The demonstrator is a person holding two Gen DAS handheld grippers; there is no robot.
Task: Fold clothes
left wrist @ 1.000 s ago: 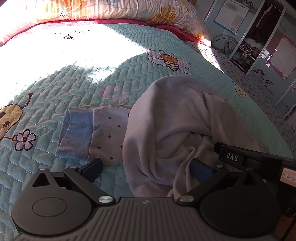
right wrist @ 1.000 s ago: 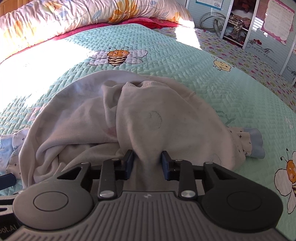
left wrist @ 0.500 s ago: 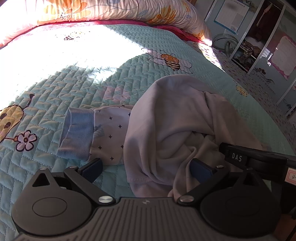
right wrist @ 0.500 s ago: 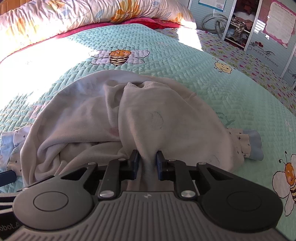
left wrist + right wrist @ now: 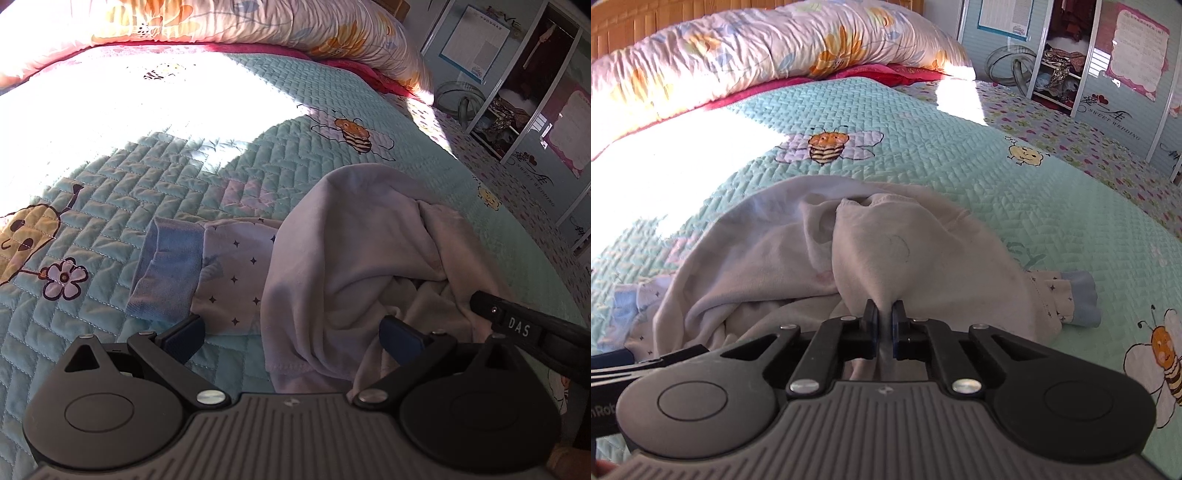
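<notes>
The right gripper (image 5: 882, 325) pinches the top (image 5: 886, 258) tight, the left gripper (image 5: 291, 334) is spread wide, so lift slowly and keep the cloth from bunching.

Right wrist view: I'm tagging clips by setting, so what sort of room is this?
Most likely a bedroom: a quilt with bee pictures covers a bed, a floral duvet lies at its far end, and a wardrobe stands open beyond.

Both the left gripper (image 5: 291, 334) and the right gripper (image 5: 883, 326) are black plastic with a ribbed grey body, round side discs, silver screws and dark blue fingers (image 5: 184, 334), one side bearing a white "DAS" label (image 5: 518, 327).
</notes>
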